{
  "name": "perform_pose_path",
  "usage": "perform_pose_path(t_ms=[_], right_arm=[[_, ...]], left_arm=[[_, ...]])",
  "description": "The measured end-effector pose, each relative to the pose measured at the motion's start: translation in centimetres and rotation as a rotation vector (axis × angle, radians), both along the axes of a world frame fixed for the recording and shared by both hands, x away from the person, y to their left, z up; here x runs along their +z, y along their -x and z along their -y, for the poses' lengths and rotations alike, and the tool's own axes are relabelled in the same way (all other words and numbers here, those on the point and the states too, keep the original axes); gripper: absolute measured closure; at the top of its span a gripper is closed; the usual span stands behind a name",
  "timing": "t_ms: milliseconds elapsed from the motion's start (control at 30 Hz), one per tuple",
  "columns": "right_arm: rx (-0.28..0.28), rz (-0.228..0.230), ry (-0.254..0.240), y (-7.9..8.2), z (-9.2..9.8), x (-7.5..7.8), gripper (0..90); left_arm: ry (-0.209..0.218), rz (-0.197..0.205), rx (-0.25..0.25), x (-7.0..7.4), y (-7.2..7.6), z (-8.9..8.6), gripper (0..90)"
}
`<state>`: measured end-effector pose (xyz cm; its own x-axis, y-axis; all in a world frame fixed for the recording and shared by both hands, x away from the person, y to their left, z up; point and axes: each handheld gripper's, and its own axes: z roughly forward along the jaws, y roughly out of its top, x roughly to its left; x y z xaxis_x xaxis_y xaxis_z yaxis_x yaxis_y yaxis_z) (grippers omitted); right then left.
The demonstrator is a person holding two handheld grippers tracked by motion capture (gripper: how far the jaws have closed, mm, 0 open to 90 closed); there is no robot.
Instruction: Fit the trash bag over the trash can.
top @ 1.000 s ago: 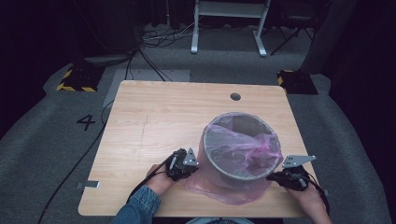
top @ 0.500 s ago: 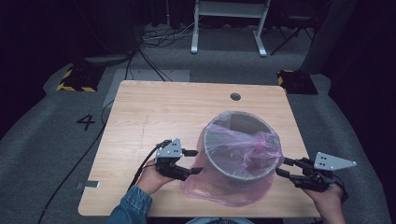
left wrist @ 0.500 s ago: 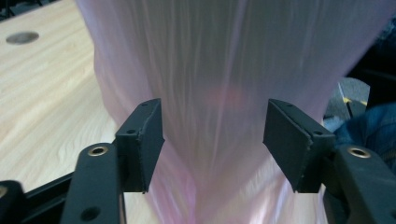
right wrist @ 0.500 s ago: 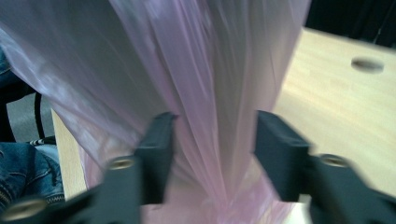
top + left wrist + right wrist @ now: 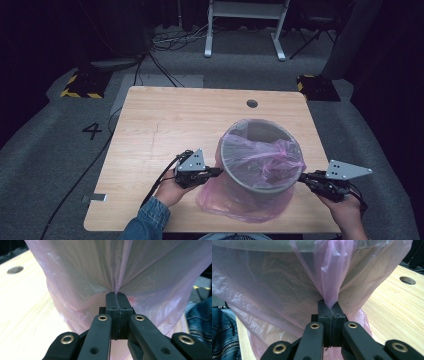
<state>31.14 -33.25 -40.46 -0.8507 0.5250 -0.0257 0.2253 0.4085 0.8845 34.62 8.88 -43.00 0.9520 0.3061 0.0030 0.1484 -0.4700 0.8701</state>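
High view shows us the left gripper (image 5: 216, 172) and right gripper (image 5: 303, 177) on either side of a grey bin (image 5: 260, 167) near the front edge of the wooden table (image 5: 165, 120). Compared with half a second ago, both grippers have closed again and sit nearer to the bin. Each now pinches a fold of the pink plastic bag (image 5: 235, 202), which hangs over the rim and down the outside; we see the jaws pressed together on the film (image 5: 117, 290) in both gripper views (image 5: 329, 300).

free: counter (image 5: 165, 120) left and far side bare | blocked: bin (image 5: 260, 172) with pink bag (image 5: 235, 202), near-right
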Motion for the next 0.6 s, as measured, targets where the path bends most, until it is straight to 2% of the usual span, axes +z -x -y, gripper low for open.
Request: perform_pose_path(t_ms=[200, 267, 300, 367, 500, 600], right_arm=[[-0.016, -0.005, -0.033, 0.2, 0.8, 0.1, 90.0], [-0.018, -0.009, -0.039, 0.2, 0.9, 0.0, 90.0], [-0.017, -0.012, -0.042, 0.2, 0.9, -0.2, 90.0], [-0.022, -0.024, -0.040, 0.1, 0.9, -0.6, 90.0], [-0.037, -0.074, -0.035, -0.3, 0.9, -2.0, 90.0], [-0.028, -0.101, -0.067, -0.6, 1.1, -2.9, 90.0]], left_arm=[[-0.135, -0.018, 0.009, -1.5, 0.1, 0.4, 90.0], [-0.194, -0.009, 0.007, -2.0, 0.3, 0.6, 90.0], [-0.210, -0.006, 0.002, -2.2, 0.4, 0.7, 90.0], [-0.215, -0.013, -0.003, -2.4, 0.4, 0.7, 90.0], [-0.189, -0.031, 0.002, -2.5, 0.0, 0.3, 90.0], [-0.162, -0.051, -0.002, -2.5, -0.3, 0.1, 90.0]])
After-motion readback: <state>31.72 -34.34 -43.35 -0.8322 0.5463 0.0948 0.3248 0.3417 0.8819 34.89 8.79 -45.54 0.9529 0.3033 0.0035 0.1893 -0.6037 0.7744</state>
